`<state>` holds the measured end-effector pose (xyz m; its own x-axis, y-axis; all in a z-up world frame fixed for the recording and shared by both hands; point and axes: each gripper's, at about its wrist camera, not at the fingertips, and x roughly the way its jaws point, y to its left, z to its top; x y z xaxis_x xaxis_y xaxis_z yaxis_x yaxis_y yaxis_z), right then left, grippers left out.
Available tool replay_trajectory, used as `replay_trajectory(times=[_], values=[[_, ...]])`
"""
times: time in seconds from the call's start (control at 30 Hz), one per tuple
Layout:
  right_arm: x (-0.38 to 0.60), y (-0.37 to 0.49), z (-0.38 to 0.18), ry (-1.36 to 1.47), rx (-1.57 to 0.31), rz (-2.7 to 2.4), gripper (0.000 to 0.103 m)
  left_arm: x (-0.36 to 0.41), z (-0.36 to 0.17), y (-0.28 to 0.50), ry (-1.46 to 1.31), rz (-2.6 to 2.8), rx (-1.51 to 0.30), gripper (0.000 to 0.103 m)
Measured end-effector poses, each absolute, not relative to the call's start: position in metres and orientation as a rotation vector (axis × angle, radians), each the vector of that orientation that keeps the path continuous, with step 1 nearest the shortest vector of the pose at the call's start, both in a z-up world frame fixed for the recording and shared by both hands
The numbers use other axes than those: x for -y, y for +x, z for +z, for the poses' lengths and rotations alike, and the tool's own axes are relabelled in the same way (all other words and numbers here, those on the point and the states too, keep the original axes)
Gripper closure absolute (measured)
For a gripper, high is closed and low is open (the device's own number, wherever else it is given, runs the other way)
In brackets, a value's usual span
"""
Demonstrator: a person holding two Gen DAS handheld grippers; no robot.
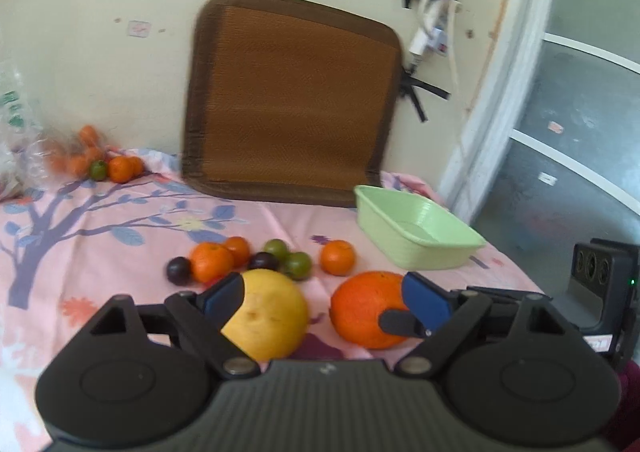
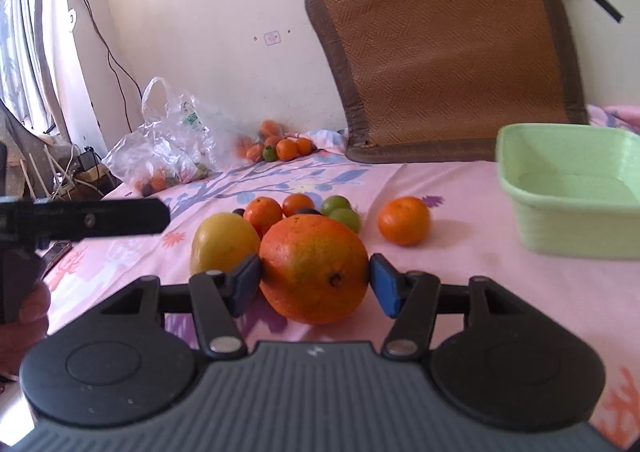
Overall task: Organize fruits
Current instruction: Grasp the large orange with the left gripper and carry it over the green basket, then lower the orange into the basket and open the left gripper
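Observation:
A big orange point(image 2: 314, 268) lies on the pink cloth between the blue pads of my right gripper point(image 2: 316, 284); the pads stand at its two sides, touching or nearly so. It also shows in the left wrist view point(image 1: 366, 308). A yellow grapefruit point(image 1: 268, 312) lies left of it, also in the right wrist view point(image 2: 222, 242). My left gripper point(image 1: 324, 300) is open and empty, hovering over both fruits. Behind lie small tangerines point(image 1: 212, 260), green plums point(image 1: 298, 264) and dark plums point(image 1: 179, 270). One tangerine point(image 2: 404, 220) lies apart. A light green basket point(image 2: 576, 188) stands at the right, empty.
A brown woven mat point(image 1: 292, 96) leans on the wall behind. More small fruits point(image 1: 108, 166) lie at the back left beside a clear plastic bag point(image 2: 164, 148). The bed edge drops off at the right, by a door frame point(image 1: 492, 100).

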<state>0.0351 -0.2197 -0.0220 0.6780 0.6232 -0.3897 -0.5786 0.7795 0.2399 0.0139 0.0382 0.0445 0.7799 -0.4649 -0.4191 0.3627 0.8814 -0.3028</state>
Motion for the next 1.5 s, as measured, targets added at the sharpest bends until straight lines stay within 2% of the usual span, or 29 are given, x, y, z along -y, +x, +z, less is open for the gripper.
replay_trajectory(times=[0.2, 0.23, 0.27, 0.4, 0.7, 0.83, 1.03, 1.3, 1.5], values=[[0.248, 0.007, -0.029, 0.029, -0.476, 0.673, 0.042, 0.013, 0.039, 0.017, -0.171, -0.609, -0.547, 0.014], [0.245, 0.003, -0.029, 0.002, -0.461, 0.667, 0.042, 0.024, 0.036, 0.018, -0.158, -0.635, -0.555, 0.012], [0.243, 0.002, -0.029, -0.018, -0.453, 0.664, 0.042, 0.033, 0.034, 0.02, -0.136, -0.645, -0.561, 0.006], [0.241, 0.009, -0.032, -0.024, -0.45, 0.679, 0.041, 0.056, 0.024, 0.032, -0.087, -0.632, -0.611, 0.004], [0.241, 0.022, -0.041, -0.025, -0.426, 0.66, 0.044, 0.064, 0.021, 0.056, -0.114, -0.512, -0.67, 0.021], [0.257, 0.027, -0.021, -0.019, -0.308, 0.6, 0.045, 0.083, 0.033, 0.088, -0.17, -0.565, -0.703, 0.021], [0.291, 0.065, 0.007, -0.014, -0.215, 0.468, 0.045, 0.128, 0.058, 0.144, -0.191, -0.606, -0.64, 0.022], [0.323, 0.11, -0.01, 0.11, -0.277, 0.401, 0.045, 0.174, 0.038, 0.188, -0.153, -0.588, -0.726, 0.022], [0.32, 0.111, -0.017, 0.078, -0.313, 0.351, 0.043, 0.187, 0.026, 0.189, -0.116, -0.571, -0.738, 0.021]])
